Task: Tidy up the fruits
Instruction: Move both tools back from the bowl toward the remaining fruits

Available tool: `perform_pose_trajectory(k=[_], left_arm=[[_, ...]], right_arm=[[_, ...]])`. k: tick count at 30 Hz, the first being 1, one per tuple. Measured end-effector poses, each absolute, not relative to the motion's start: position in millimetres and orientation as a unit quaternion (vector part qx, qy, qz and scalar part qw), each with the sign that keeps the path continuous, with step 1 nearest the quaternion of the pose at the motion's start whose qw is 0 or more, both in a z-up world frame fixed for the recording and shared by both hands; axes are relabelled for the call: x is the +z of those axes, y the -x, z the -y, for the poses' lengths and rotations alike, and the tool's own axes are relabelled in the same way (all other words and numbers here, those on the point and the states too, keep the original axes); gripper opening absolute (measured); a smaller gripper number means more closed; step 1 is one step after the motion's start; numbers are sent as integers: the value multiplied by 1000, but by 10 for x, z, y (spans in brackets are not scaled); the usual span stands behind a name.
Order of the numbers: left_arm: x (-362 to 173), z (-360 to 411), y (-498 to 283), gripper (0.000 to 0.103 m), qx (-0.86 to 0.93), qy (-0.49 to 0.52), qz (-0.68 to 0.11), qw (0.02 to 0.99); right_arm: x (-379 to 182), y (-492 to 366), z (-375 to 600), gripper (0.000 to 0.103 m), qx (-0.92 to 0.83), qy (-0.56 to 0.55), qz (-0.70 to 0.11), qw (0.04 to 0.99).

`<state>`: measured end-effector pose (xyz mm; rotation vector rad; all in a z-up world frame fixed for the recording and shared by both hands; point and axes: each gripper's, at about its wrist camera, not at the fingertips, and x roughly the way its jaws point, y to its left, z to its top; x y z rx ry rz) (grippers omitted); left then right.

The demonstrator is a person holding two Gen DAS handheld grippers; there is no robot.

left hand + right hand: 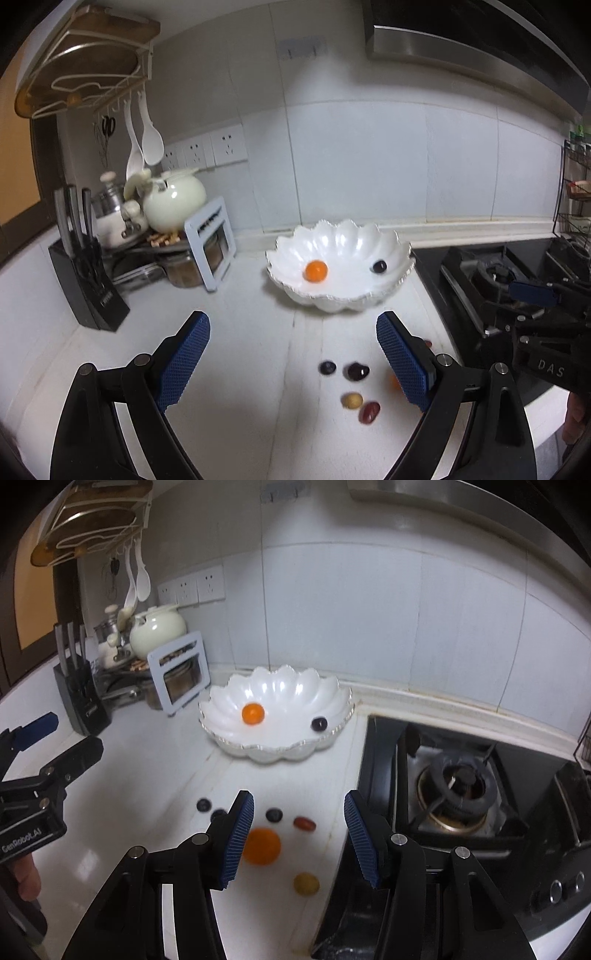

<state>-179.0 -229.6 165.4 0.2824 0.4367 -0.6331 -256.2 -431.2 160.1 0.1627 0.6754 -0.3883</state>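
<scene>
A white scalloped bowl (364, 240) (295, 686) stands on the counter and holds a small orange (316, 270) (253, 713) and a dark grape (379, 266) (319, 724). Loose fruit lies in front of it: dark grapes (327, 367) (274, 815), a red grape (369, 411) (304, 823), a yellow grape (351, 400) (306, 883) and a larger orange (263, 846). My left gripper (293, 360) is open and empty above the counter, left of the fruit. My right gripper (298, 836) is open and empty, with the orange between its fingers' line of sight.
A black knife block (86, 291) (79, 698), a white rack with a cream pot (173, 201) (157, 629) and jars stand at the back left. A black gas hob (458, 790) (495, 277) borders the counter on the right. Utensils hang on the wall.
</scene>
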Motion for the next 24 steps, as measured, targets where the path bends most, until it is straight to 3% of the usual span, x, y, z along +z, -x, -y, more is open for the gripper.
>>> perform_pose_trajectory(k=[24], left_arm=[[767, 2646, 2018, 83, -356, -172, -312, 864]], right_arm=[[874, 2641, 4342, 53, -152, -88, -391, 903]])
